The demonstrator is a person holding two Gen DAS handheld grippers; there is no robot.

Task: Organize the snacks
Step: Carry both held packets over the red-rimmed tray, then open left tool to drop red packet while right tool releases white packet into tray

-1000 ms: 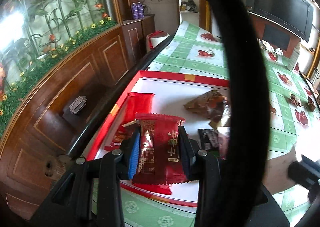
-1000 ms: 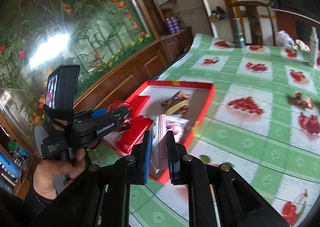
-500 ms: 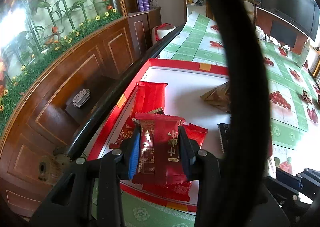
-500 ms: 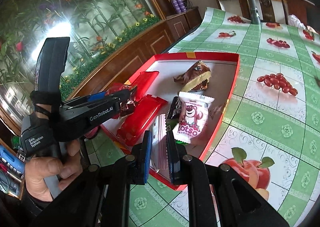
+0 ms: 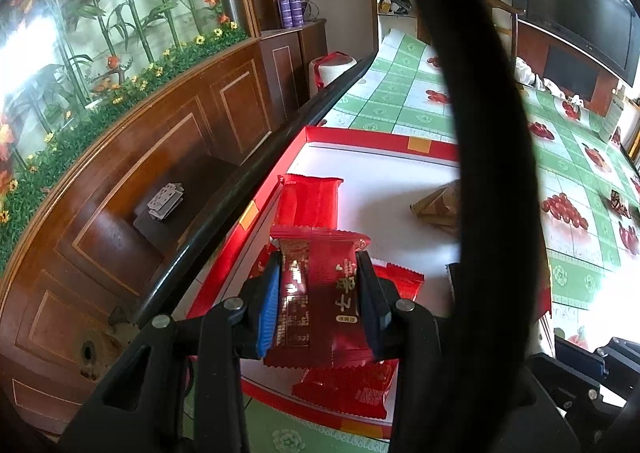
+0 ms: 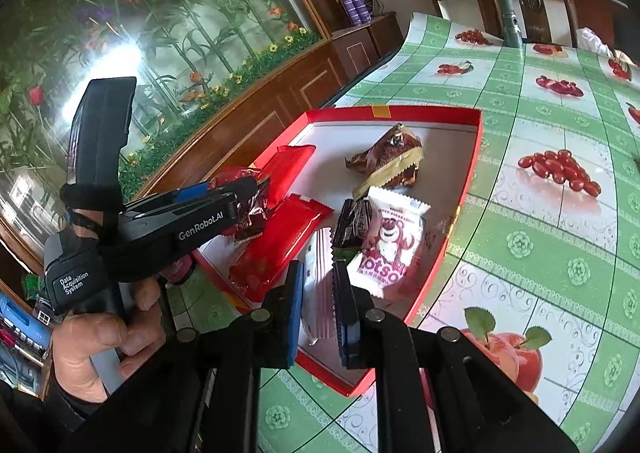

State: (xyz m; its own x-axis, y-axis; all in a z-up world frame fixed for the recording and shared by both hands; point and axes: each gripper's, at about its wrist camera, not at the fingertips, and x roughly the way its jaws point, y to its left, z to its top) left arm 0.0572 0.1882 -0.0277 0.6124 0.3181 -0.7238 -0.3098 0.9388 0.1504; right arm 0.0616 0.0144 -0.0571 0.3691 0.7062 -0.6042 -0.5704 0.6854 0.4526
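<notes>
A red tray (image 6: 472, 173) with a white floor lies on the green tablecloth and holds several snack packets. My left gripper (image 5: 318, 293) is shut on a dark red snack packet (image 5: 320, 285) and holds it above the tray's near left corner; it shows from the side in the right wrist view (image 6: 248, 189). My right gripper (image 6: 316, 293) is shut on a white packet (image 6: 318, 285) held edge-on over the tray's near edge. In the tray lie two long red packets (image 6: 280, 245), a pink-and-white bear packet (image 6: 388, 241), a dark packet (image 6: 352, 225) and a brown-gold packet (image 6: 390, 161).
The table edge runs along the tray's left side, with a wooden cabinet (image 5: 160, 181) below it. Small snacks (image 5: 618, 201) lie on the cloth far right. A metal bottle (image 6: 508, 25) and a chair (image 6: 532, 1) stand at the table's far end.
Both grippers have moved closer in over the tray's near end, each still holding its packet. The bear packet now lies in the tray just beyond my right gripper.
</notes>
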